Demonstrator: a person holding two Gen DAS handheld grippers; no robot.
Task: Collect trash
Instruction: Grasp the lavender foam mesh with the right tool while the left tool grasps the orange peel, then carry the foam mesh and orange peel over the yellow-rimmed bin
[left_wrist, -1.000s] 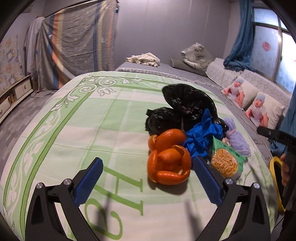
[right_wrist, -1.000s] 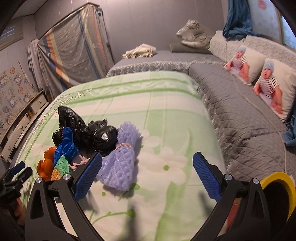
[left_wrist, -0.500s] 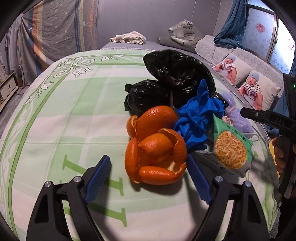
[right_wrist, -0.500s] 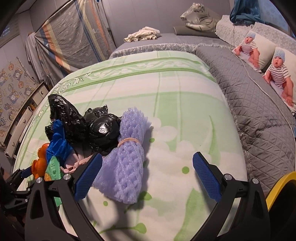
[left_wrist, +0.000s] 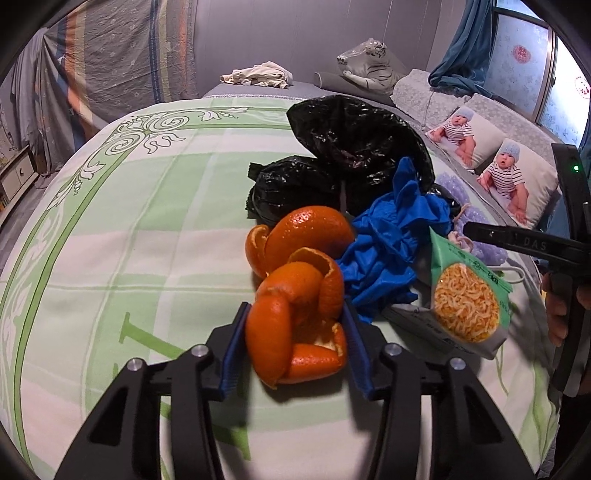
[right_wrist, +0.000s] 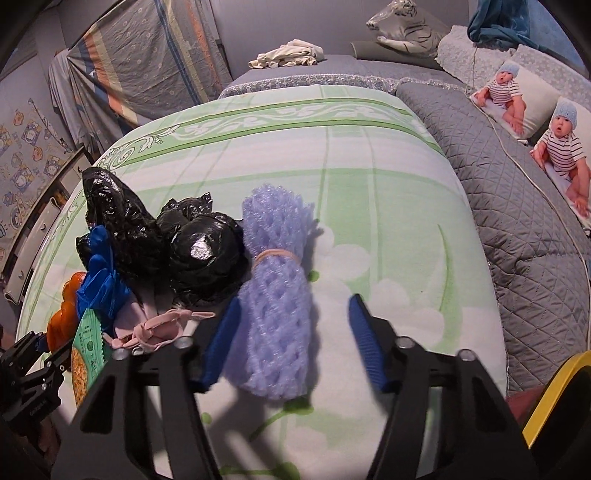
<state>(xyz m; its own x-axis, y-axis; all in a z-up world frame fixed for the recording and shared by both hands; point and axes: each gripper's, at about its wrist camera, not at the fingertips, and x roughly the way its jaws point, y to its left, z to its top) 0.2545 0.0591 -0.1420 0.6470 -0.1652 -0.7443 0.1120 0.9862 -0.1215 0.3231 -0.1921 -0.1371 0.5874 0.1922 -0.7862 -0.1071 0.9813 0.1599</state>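
Already the left gripper (left_wrist: 295, 345) had its jaws clenched on the near orange peel (left_wrist: 295, 328), on the green bed cover (left_wrist: 110, 258). Rightward, the right gripper (right_wrist: 293, 341) stood released, its jaws astride the purple foam net (right_wrist: 275, 295), whose long axis ran near to far. Partly hidden under the blue glove (left_wrist: 388, 251), the noodle packet (left_wrist: 467, 299) bore unreadable print; "DAS" showed on the far gripper's arm.
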